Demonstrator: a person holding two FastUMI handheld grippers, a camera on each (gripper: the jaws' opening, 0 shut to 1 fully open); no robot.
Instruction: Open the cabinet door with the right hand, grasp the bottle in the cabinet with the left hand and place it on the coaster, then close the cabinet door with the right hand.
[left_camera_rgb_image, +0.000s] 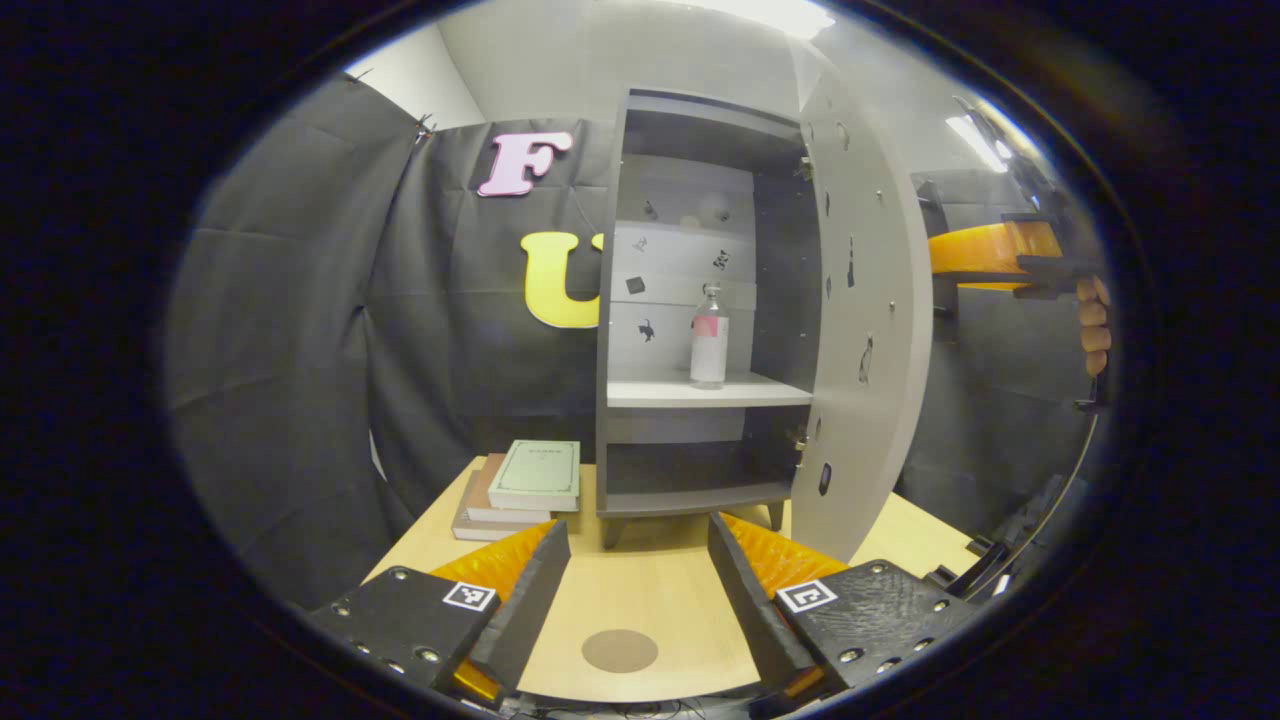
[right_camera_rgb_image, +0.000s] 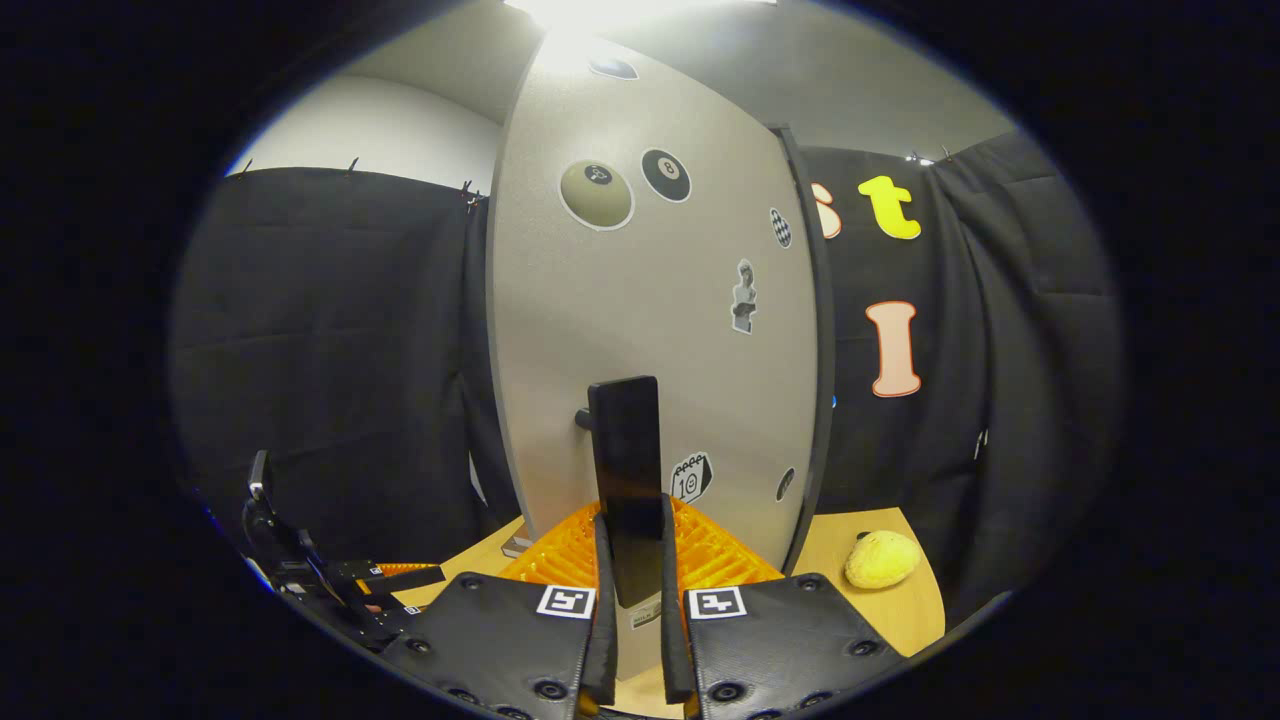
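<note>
Bottle (left_camera_rgb_image: 709, 348) looks rigid, light, maybe slick; we'd grip mid-body. Left gripper (left_camera_rgb_image: 637, 590) gapes empty; right gripper (right_camera_rgb_image: 630, 640) pinches door handle (right_camera_rgb_image: 625, 470)

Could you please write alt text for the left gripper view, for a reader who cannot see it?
A bottle stands on the middle shelf of a cabinet whose door is swung open. The open left gripper faces it above a table with a round coaster and stacked books.
</note>
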